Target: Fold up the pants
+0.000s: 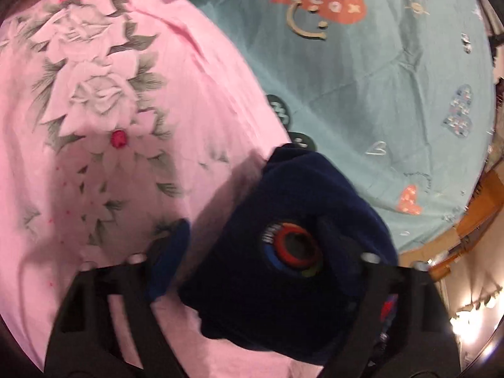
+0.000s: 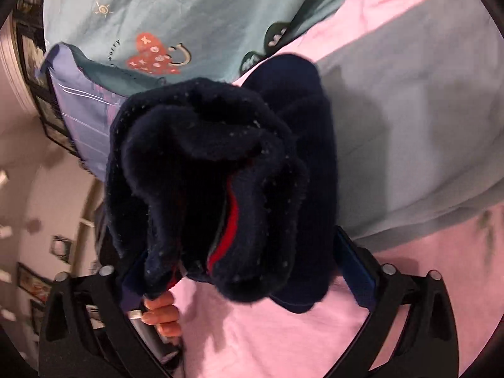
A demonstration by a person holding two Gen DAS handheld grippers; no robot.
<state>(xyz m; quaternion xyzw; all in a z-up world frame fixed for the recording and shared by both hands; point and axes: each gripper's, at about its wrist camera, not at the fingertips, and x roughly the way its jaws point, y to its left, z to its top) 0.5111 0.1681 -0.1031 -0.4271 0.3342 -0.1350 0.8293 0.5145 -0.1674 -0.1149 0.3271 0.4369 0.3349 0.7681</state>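
The pants [image 1: 283, 208] are a thick dark navy bundle with a round red and blue logo [image 1: 291, 250], raised over a pink sheet. They sit between the jaws of my left gripper [image 1: 252, 230]. Its blue left pad [image 1: 170, 261] stands beside the bundle's edge with a strip of sheet showing higher up, and cloth wraps the right finger, so I cannot tell whether it presses. In the right wrist view the pants [image 2: 204, 145] fill my right gripper [image 2: 236, 245], which is shut on them. A red stripe shows in the folds.
The pink floral sheet [image 1: 110, 94] lies over a teal bedcover with hearts [image 1: 378, 78]. A lilac cloth [image 2: 82, 100] lies at the bed's far corner. A hand [image 2: 162, 315] grips a handle under the bundle. Wooden furniture [image 1: 478, 204] stands past the bed edge.
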